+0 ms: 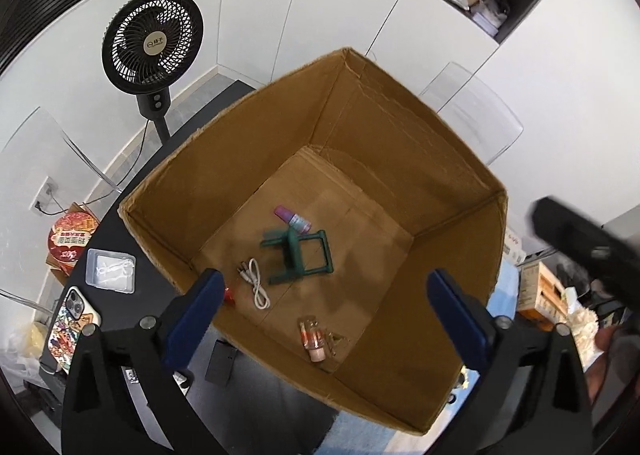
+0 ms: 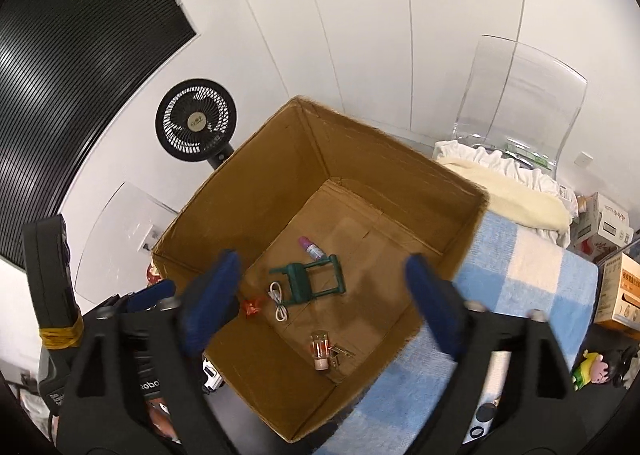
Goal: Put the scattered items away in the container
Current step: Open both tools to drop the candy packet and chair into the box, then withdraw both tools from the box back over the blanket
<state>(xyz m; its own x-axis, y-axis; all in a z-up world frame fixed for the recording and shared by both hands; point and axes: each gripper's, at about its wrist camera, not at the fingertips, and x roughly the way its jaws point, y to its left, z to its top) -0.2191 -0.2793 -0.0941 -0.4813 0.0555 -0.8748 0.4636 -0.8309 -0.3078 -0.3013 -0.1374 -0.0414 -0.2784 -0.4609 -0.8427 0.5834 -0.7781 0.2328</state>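
Observation:
An open cardboard box (image 1: 400,135) (image 2: 260,183) stands below both grippers. On its floor lie a green stand (image 1: 300,255) (image 2: 310,283), a purple-capped bottle (image 1: 292,218) (image 2: 310,247), a white cable (image 1: 256,283) (image 2: 279,303), a red wrapper (image 2: 252,306), a small clear bottle (image 1: 314,339) (image 2: 320,351) and keys (image 2: 340,355). My left gripper (image 1: 325,279) hangs open over the box with nothing between its blue pads. Beside it, my right gripper (image 2: 322,267) is open and empty too. Its black body (image 1: 580,247) shows blurred at the right edge of the left wrist view.
On the dark table left of the box lie a phone (image 1: 70,323), a clear plastic case (image 1: 111,270), a noodle bowl (image 1: 72,239) and a small black box (image 1: 221,365). A black fan (image 1: 152,43) stands behind. A blue checked blanket (image 2: 520,295) lies at the right.

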